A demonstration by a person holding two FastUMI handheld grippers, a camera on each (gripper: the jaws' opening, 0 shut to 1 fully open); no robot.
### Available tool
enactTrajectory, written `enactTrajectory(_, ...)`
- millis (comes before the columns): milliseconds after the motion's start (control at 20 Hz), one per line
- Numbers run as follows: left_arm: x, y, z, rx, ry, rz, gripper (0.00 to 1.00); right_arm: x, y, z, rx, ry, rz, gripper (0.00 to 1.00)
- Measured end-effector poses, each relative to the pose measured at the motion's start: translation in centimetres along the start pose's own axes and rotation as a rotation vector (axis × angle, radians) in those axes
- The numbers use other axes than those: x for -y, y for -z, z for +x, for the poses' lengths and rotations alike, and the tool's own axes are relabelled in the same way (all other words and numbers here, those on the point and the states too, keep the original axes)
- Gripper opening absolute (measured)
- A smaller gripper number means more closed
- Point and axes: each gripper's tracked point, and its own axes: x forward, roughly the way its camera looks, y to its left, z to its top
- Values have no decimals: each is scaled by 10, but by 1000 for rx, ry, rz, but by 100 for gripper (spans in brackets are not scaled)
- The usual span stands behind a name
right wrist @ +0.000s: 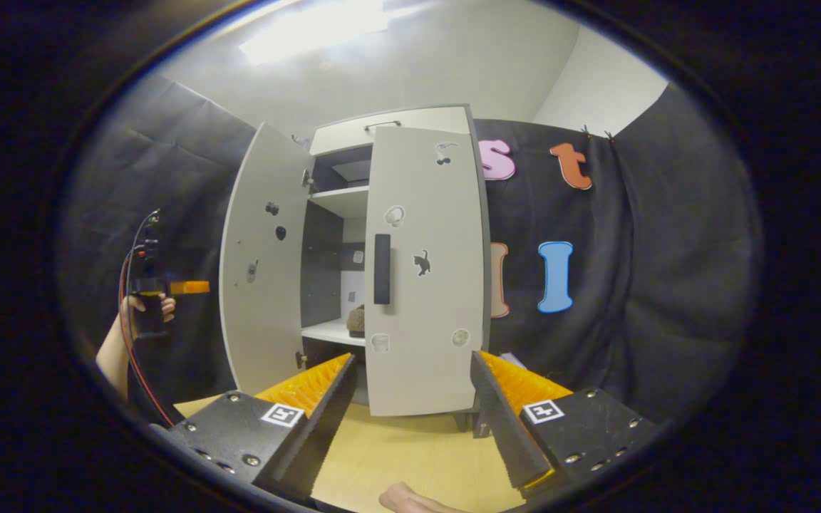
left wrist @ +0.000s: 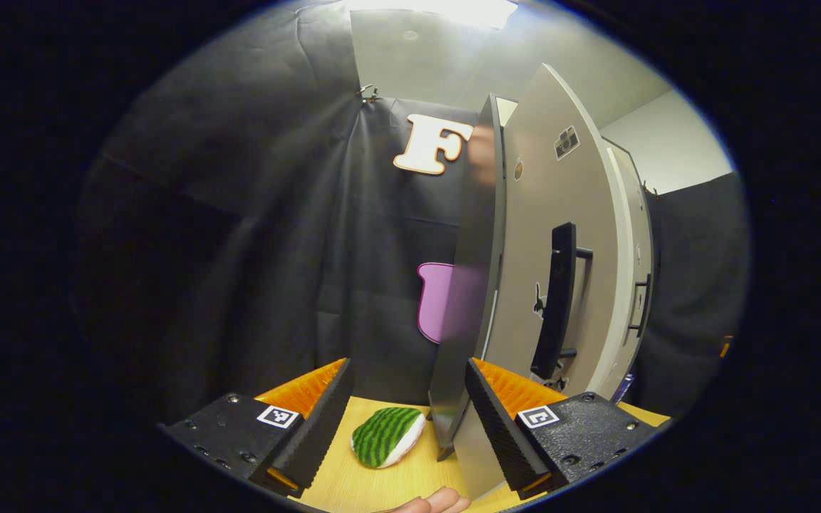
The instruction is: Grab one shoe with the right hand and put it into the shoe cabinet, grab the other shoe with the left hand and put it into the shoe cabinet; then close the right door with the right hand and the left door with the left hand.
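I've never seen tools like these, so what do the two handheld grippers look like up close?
Each gripper, left and right, has two wedge-shaped fingers with ribbed inner faces on bolted black blocks carrying small square black-and-white markers. In the right gripper view, the left gripper sits in a hand, a dark upright handle trailing red and black cables.

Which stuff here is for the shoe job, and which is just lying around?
For the job:
cabinet
left door
right door
shoe on the shelf
left gripper
right gripper

Just lying about:
watermelon toy on the table
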Motion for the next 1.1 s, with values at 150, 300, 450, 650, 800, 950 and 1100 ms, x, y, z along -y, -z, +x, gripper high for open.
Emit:
enactTrajectory(150, 12, 0, 13, -40, 21, 3, 96, -2, -2, -17, 19, 3, 64, 96)
enactTrajectory(300, 27, 2, 20, -78, 21, 27, 96, -8, 4, -29, 10, -8, 102, 93)
enactTrajectory(450, 54, 3, 22, -122, 75, 55, 94, -8, 6, -43, 31, -18, 141, 96)
enactTrajectory(650, 54, -1, 21, -131, 32, 124, 92, 3, 12, -61, 48, 19, 142, 96)
enactTrajectory(800, 63, 0, 19, -138, 24, 160, 89, 5, 11, -66, 58, 41, 121, 96)
enactTrajectory(950, 77, 7, 18, -167, 25, 93, 89, -5, 16, -65, 47, 29, 113, 94)
enactTrajectory(1100, 99, 14, 19, -206, 32, 49, 93, 2, 21, -61, 32, 72, 66, 96)
